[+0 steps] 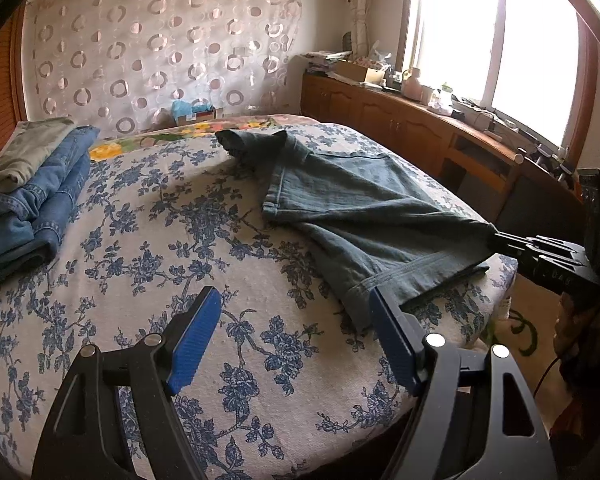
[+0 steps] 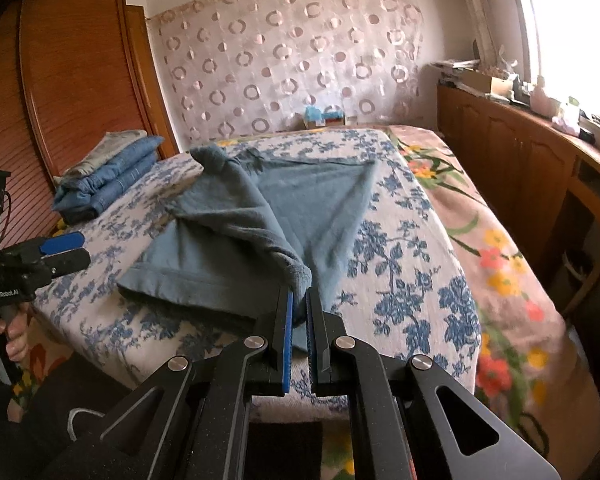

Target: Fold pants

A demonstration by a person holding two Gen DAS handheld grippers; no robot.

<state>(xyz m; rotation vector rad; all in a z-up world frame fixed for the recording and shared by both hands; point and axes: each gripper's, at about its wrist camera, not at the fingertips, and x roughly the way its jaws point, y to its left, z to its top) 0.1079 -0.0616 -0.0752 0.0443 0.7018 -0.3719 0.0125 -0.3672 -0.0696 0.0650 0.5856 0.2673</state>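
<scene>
The grey-blue denim pants (image 2: 236,216) are lying near the front edge of the bed's blue-flowered white cover (image 1: 148,216). The right gripper (image 2: 299,304) is pinching their lifted fabric; the left gripper (image 1: 296,308) is hovering with jaws apart, holding nothing.

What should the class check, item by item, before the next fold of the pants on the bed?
1. Right gripper shut on pants: ok.
2. Left gripper open, holding nothing: ok.
3. Pants lying flat: not ok, the far end is bunched.
4. Bedspread bare beside the pants: ok.
5. Folded stack apart from the pants: ok.
6. Both layers caught in the grip: cannot tell.
</scene>
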